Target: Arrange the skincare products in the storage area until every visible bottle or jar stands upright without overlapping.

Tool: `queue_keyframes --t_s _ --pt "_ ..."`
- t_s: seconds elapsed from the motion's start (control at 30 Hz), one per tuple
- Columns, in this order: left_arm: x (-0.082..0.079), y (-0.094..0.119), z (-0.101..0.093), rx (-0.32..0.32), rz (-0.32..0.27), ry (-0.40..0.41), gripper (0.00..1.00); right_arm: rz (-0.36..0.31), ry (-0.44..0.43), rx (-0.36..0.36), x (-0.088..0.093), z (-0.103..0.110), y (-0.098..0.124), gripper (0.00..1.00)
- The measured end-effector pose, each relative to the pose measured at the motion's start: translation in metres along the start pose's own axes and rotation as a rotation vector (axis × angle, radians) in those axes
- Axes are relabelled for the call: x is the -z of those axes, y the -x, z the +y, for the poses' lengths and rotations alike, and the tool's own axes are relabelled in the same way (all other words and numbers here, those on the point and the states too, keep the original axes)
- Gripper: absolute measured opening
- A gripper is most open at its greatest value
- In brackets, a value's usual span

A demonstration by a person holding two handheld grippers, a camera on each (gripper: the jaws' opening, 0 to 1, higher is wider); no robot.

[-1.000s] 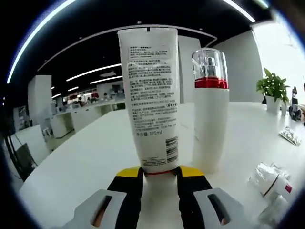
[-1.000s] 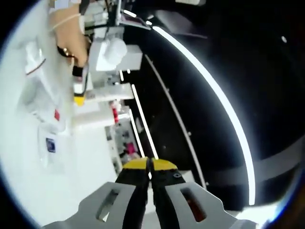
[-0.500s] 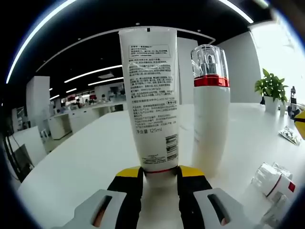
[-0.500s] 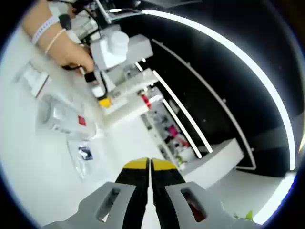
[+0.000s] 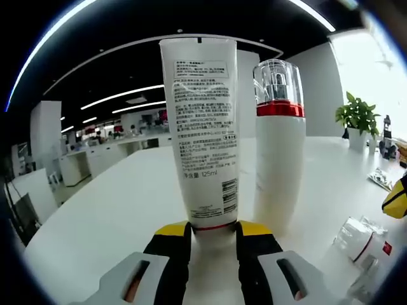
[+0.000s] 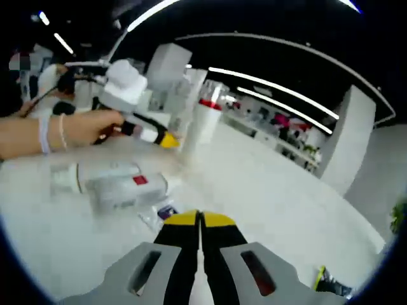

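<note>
A white tube (image 5: 200, 127) with printed text stands cap-down on the white table (image 5: 114, 216). Its red-ringed cap sits between the yellow-tipped jaws of my left gripper (image 5: 213, 230), which is shut on it. Just right of the tube a white pump bottle (image 5: 278, 152) with a red collar and clear cap stands upright. In the right gripper view a hand (image 6: 82, 130) holds the left gripper (image 6: 166, 140) beside that pump bottle (image 6: 205, 124). My right gripper (image 6: 200, 219) is shut on nothing, above the table. Its yellow tip (image 5: 395, 197) shows at the right edge of the left gripper view.
A clear-capped bottle (image 5: 362, 238) lies on its side at the right. Two such bottles (image 6: 121, 187) lie before the right gripper, with a small sachet (image 6: 162, 213) close by. A potted plant (image 5: 357, 117) and a packet (image 5: 381, 180) sit far right.
The right gripper view has swung round and levelled with the table, now facing the lying bottles. The right gripper's tip has come further into the left gripper view. The left gripper and tube barely moved.
</note>
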State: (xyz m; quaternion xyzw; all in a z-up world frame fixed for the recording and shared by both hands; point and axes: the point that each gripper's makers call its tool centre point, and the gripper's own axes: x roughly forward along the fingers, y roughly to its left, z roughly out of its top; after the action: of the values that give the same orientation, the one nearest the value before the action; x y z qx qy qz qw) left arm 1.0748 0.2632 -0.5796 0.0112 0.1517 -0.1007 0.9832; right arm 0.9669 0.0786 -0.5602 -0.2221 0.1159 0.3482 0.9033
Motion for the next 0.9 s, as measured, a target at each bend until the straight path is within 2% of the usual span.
queue_keyframes --t_s 0.13,0.37,0.43,0.5,0.63,0.73,0.83,0.9 --pt "0.000 -0.002 0.000 0.014 0.001 0.007 0.29 -0.024 -0.066 -0.046 -0.003 0.003 0.002 0.00" --pt "-0.005 0.000 0.002 0.004 -0.002 -0.008 0.30 -0.025 -0.063 -0.025 -0.001 -0.002 0.002 0.00" --pt "-0.011 0.005 0.006 -0.018 -0.026 -0.004 0.37 -0.018 -0.063 -0.022 0.001 -0.003 0.001 0.00" --pt "-0.013 0.013 0.009 -0.027 -0.018 -0.011 0.41 -0.011 -0.082 -0.040 0.003 -0.001 0.000 0.00" --pt "-0.010 0.037 0.018 -0.043 -0.020 -0.004 0.48 -0.020 -0.111 -0.050 0.002 -0.002 0.001 0.00" --pt "-0.015 0.051 0.022 -0.031 -0.046 0.088 0.49 -0.098 -0.177 -0.045 -0.009 -0.007 0.005 0.06" --pt "-0.025 0.063 0.014 0.028 -0.066 0.180 0.49 -0.145 -0.250 -0.058 -0.016 -0.010 0.008 0.16" --pt "-0.035 0.069 0.002 0.106 -0.095 0.231 0.49 -0.171 -0.311 -0.076 -0.018 -0.011 0.009 0.29"
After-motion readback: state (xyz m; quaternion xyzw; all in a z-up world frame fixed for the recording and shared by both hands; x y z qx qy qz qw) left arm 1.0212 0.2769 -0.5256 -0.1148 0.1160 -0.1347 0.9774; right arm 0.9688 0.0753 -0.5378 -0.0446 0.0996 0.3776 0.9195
